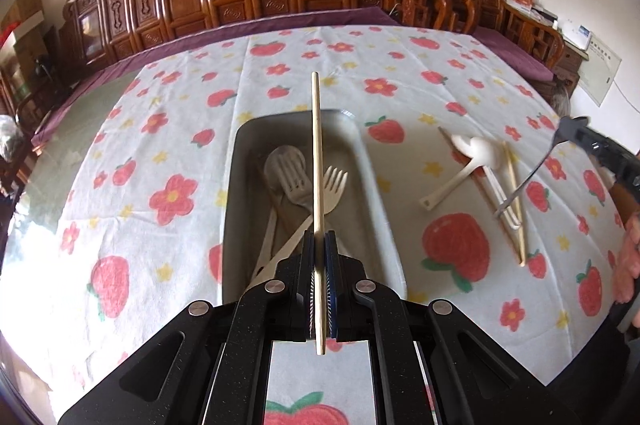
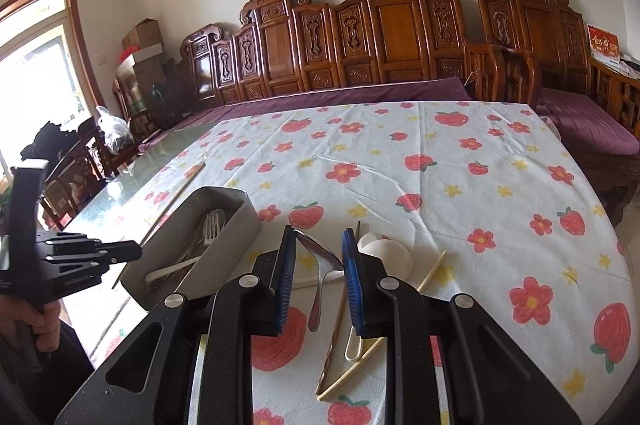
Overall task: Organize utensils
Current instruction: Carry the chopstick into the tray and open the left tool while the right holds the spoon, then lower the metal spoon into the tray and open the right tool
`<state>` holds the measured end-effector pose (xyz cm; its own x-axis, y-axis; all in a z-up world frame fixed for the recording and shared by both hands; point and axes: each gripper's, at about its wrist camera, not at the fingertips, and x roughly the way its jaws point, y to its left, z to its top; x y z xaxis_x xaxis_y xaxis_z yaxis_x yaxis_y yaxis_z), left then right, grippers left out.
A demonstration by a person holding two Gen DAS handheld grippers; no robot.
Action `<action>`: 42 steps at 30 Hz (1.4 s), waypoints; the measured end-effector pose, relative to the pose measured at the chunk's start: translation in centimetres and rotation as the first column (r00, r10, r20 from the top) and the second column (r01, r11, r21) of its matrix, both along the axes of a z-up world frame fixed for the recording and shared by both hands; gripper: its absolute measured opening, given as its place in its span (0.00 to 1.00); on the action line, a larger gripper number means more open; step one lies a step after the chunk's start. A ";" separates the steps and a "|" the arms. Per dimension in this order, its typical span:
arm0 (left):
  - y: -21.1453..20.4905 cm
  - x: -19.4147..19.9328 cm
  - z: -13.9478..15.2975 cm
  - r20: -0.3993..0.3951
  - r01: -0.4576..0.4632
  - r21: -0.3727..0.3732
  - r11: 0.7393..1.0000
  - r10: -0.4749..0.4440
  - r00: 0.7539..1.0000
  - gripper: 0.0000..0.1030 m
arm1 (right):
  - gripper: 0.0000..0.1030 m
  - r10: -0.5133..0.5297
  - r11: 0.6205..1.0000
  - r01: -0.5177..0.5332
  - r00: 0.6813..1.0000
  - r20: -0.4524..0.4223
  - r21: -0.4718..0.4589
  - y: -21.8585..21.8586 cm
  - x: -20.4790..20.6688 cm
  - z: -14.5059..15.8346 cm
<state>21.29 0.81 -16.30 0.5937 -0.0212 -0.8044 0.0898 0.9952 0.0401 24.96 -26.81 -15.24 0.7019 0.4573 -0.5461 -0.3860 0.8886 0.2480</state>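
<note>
My left gripper (image 1: 319, 245) is shut on a light wooden chopstick (image 1: 316, 161) and holds it above the grey metal tray (image 1: 376, 185). The tray holds a slotted spatula (image 1: 286, 171) and a pale fork (image 1: 332, 191). My right gripper (image 2: 319, 249) is open, its jaws on either side of a metal spoon (image 2: 320, 261); whether the spoon rests on the cloth I cannot tell. In the left wrist view the spoon (image 1: 524, 181) hangs tilted from the right gripper. A white ladle (image 2: 390, 255), chopsticks (image 2: 428, 271) and a dark chopstick (image 2: 334, 337) lie beside it.
The table wears a white cloth with strawberries and flowers (image 2: 460, 185). Carved wooden benches with purple cushions (image 2: 360, 93) stand beyond the far edge. The left gripper (image 2: 80, 257) shows at the left in the right wrist view, beside the tray (image 2: 224, 237).
</note>
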 end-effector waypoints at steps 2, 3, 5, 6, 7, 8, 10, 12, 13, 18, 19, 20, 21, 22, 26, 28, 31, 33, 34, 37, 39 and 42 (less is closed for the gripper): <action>0.5 0.5 -0.9 -0.019 -0.006 0.013 1.000 0.006 1.000 0.04 | 0.25 0.002 1.000 -0.002 1.000 0.003 -0.001 0.1 -0.1 0.1; 0.6 0.7 -1.3 -0.027 -0.009 0.018 1.000 0.009 1.000 0.04 | 0.25 0.003 1.000 -0.003 1.000 0.004 -0.002 0.2 -0.2 0.1; 1.0 1.2 -2.1 -0.048 -0.013 0.024 1.000 0.014 0.999 0.04 | 0.25 0.007 1.000 -0.007 1.000 0.006 -0.006 0.4 -0.2 0.1; 1.1 1.4 -2.4 -0.057 -0.013 0.024 1.000 0.015 0.998 0.04 | 0.25 0.010 1.000 -0.009 1.000 0.006 -0.008 0.4 -0.2 0.1; 1.2 1.5 -2.7 -0.063 -0.012 0.024 1.000 0.014 0.998 0.04 | 0.25 0.011 1.000 -0.011 1.000 0.006 -0.010 0.5 -0.2 0.1; 1.3 1.7 -3.0 -0.072 -0.009 0.027 1.000 0.011 0.997 0.04 | 0.25 0.014 1.000 -0.014 1.000 0.005 -0.011 0.6 -0.2 0.1; 1.4 1.9 -3.5 -0.079 -0.004 0.030 1.000 0.006 0.997 0.04 | 0.25 0.018 1.000 -0.018 1.000 0.003 -0.014 0.8 -0.2 0.0; 1.5 2.2 -3.7 -0.082 -0.002 0.028 1.000 0.004 0.997 0.04 | 0.25 0.023 1.000 -0.023 1.000 0.002 -0.018 1.0 -0.2 0.0; 1.6 2.3 -3.9 -0.082 -0.002 0.025 1.000 0.004 0.997 0.04 | 0.25 0.027 0.999 -0.027 1.000 0.001 -0.019 1.1 -0.2 0.0; 2.0 2.7 -4.0 -0.063 0.003 0.031 1.000 -0.001 0.998 0.04 | 0.25 0.044 0.999 -0.044 0.999 0.005 -0.025 1.9 -0.4 0.1; 2.0 2.8 -4.0 -0.058 0.002 0.037 0.999 0.000 0.998 0.05 | 0.25 0.048 0.998 -0.048 0.999 0.005 -0.027 2.0 -0.5 0.1; 2.1 2.8 -4.0 -0.052 0.003 0.037 0.999 -0.001 0.999 0.05 | 0.25 0.051 0.998 -0.051 0.999 0.006 -0.031 2.2 -0.6 0.1; 2.2 2.7 -3.9 -0.044 0.003 0.033 0.999 -0.002 0.999 0.06 | 0.25 0.053 0.998 -0.053 0.999 0.007 -0.035 2.4 -0.7 0.2; 2.3 2.5 -3.7 -0.032 0.004 0.029 1.000 -0.003 0.999 0.07 | 0.25 0.056 0.998 -0.056 0.998 0.008 -0.038 2.6 -0.8 0.2; 2.7 1.7 -2.9 0.020 -0.002 0.014 1.000 0.002 1.000 0.14 | 0.25 0.070 0.996 -0.069 0.997 0.018 -0.050 3.3 -1.2 0.6; 3.0 1.4 -2.5 0.036 -0.002 -0.007 1.000 0.002 0.999 0.14 | 0.25 0.075 0.995 -0.074 0.997 0.024 -0.062 3.7 -1.4 0.8; 3.3 1.2 -2.0 0.050 0.007 -0.025 1.000 -0.006 0.999 0.14 | 0.25 0.081 0.994 -0.078 0.996 0.032 -0.083 4.3 -1.4 1.3; 3.4 1.0 -1.6 0.064 0.011 -0.027 1.000 -0.009 0.998 0.14 | 0.25 0.082 0.992 -0.078 0.996 0.038 -0.100 4.8 -1.4 1.7; 3.4 1.0 -1.4 0.072 0.013 -0.027 1.000 -0.011 0.997 0.14 | 0.25 0.083 0.991 -0.078 0.996 0.042 -0.109 5.1 -1.4 1.9; 3.6 0.7 -0.8 0.094 0.019 -0.028 0.999 -0.017 0.995 0.14 | 0.25 0.089 0.989 -0.081 0.994 0.057 -0.127 5.9 -1.5 2.9; 3.8 0.6 -0.4 0.109 0.022 -0.024 0.999 -0.019 0.994 0.14 | 0.25 0.096 0.987 -0.086 0.993 0.070 -0.136 6.5 -1.7 3.8; 4.4 0.4 -0.1 0.117 0.021 -0.031 0.999 -0.017 0.993 0.14 | 0.25 0.112 0.984 -0.098 0.990 0.088 -0.146 7.6 -1.9 5.1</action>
